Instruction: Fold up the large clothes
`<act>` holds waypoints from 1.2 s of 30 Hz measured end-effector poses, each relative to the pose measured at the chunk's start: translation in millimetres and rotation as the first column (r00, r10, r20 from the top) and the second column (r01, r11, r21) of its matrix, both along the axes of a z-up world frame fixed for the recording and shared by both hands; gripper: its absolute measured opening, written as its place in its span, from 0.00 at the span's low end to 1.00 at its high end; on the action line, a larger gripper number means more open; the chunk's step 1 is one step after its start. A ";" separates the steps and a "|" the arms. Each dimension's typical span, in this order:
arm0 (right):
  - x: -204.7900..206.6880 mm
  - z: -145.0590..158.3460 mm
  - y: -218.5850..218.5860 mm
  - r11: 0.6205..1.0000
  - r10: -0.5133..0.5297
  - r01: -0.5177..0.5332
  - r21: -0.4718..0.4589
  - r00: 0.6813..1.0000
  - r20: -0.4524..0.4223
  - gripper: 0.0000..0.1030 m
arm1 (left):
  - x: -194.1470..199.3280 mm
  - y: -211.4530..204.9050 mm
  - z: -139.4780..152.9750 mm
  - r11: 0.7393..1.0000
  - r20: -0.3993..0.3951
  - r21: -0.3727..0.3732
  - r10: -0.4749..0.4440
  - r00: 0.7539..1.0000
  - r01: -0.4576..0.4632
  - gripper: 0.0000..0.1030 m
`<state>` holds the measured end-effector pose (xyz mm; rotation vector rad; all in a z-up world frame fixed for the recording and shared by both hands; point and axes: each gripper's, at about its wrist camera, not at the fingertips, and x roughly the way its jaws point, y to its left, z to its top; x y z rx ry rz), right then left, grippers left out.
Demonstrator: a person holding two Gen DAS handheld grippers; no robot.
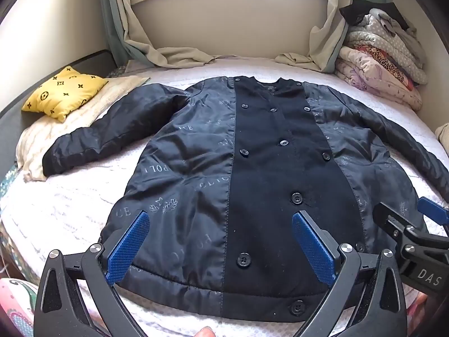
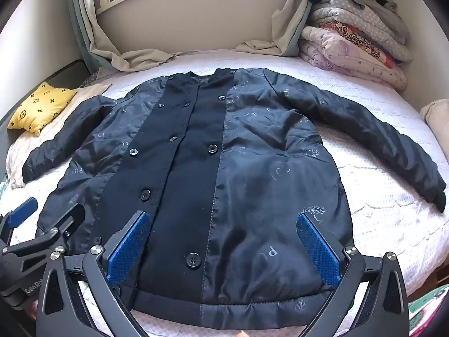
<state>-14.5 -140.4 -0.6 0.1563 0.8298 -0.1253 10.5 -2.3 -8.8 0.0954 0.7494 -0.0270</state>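
A dark navy jacket [image 1: 224, 168] lies flat on the bed, front up, buttoned, sleeves spread to both sides, collar toward the window. It fills the right wrist view too [image 2: 224, 168]. My left gripper [image 1: 221, 221] is open and empty, hovering over the hem on the jacket's left half. My right gripper [image 2: 224, 221] is open and empty over the hem on the right half. The right gripper also shows at the right edge of the left wrist view [image 1: 404, 213], and the left gripper shows at the left edge of the right wrist view [image 2: 47, 213].
The bed [image 1: 70, 196] has a white textured cover. A yellow patterned pillow [image 1: 64, 92] lies at the far left. Folded quilts [image 1: 387, 56] are stacked at the far right corner. Curtains [image 1: 168, 53] hang onto the bed below the window.
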 end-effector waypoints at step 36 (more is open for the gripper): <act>3.2 -7.7 -0.2 1.000 0.000 0.000 0.004 1.000 -0.023 1.00 | 5.8 3.6 -5.9 1.000 -0.023 -0.004 0.009 1.000 -0.009 1.00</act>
